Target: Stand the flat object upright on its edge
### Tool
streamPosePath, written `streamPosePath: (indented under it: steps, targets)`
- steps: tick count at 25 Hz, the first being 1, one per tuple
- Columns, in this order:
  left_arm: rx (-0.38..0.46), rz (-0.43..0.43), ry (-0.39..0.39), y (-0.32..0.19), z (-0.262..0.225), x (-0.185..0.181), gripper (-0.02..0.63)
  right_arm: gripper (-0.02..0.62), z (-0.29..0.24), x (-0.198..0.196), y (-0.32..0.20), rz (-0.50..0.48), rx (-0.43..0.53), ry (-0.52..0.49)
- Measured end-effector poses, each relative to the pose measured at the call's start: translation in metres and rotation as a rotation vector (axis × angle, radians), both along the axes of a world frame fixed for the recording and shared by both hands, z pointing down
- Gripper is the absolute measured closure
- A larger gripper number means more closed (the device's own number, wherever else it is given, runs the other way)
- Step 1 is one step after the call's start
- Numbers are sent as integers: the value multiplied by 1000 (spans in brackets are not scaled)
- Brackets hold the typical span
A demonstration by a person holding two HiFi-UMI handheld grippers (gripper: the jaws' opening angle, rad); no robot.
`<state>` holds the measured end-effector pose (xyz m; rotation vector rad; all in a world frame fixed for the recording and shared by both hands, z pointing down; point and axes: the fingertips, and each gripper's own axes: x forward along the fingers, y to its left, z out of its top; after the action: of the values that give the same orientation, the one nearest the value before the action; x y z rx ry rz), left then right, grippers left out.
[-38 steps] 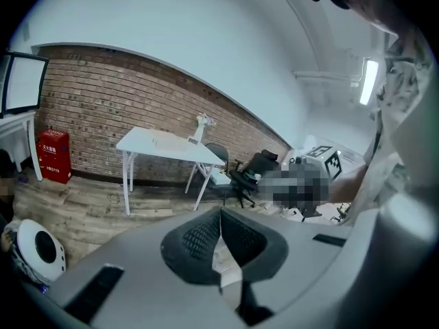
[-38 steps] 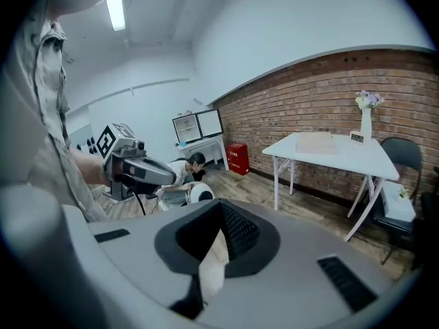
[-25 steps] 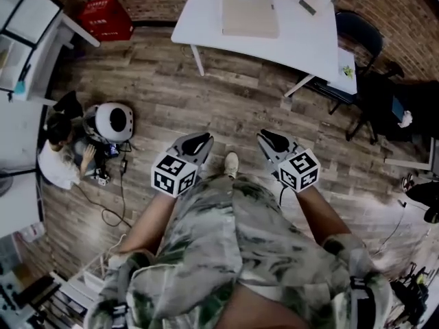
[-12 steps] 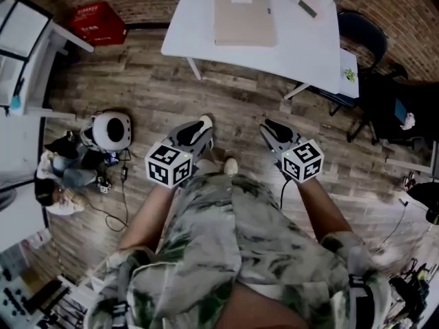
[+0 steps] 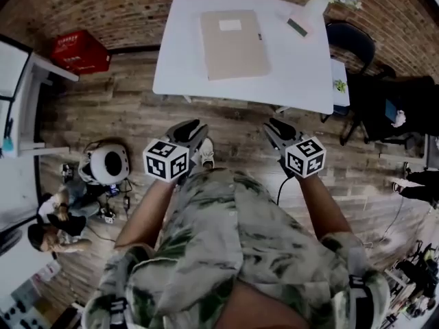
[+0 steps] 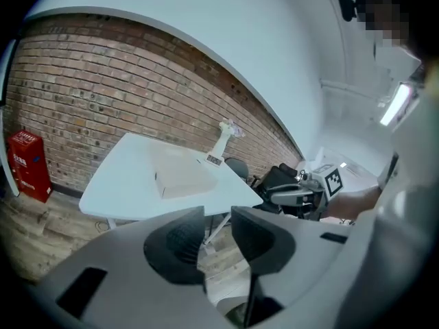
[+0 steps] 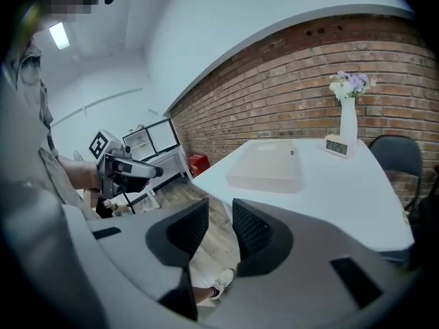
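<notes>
A flat beige box [image 5: 233,43] lies on the white table [image 5: 295,74] ahead of me. It also shows lying flat in the left gripper view [image 6: 180,175] and in the right gripper view [image 7: 266,164]. My left gripper [image 5: 192,129] and right gripper [image 5: 276,129] hang over the wooden floor, short of the table's near edge and apart from the box. Both point toward the table. The left gripper's [image 6: 218,218] jaws are opening with nothing between them. The right gripper's [image 7: 221,214] jaws are opening too, also with only air between the pads.
A white vase with flowers [image 5: 312,5] and a small clock [image 5: 298,27] stand at the table's far right corner. A black chair [image 5: 353,43] is to the table's right. A red box [image 5: 79,51] sits by the brick wall. A person [image 5: 62,211] crouches by a round white device [image 5: 110,164].
The table and the box have come nearer in the head view as I walked toward them. Both grippers have moved forward, and their jaws have parted.
</notes>
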<state>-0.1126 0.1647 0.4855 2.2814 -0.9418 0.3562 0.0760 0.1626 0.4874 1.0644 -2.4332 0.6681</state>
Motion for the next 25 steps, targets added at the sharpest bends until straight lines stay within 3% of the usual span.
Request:
streamPosePath:
  steps: [8,14,25]
  targets:
    - [-9,63,24,-87,7,-30,492,459,6,-21,-76,86,-34,22]
    - [-60,86,43,-140,29,-38,483,449,16,-14,-127,164,-62,25]
    - [-161,27,52,-232,63,-8,465,434,47,34,-240,152,-176,-1]
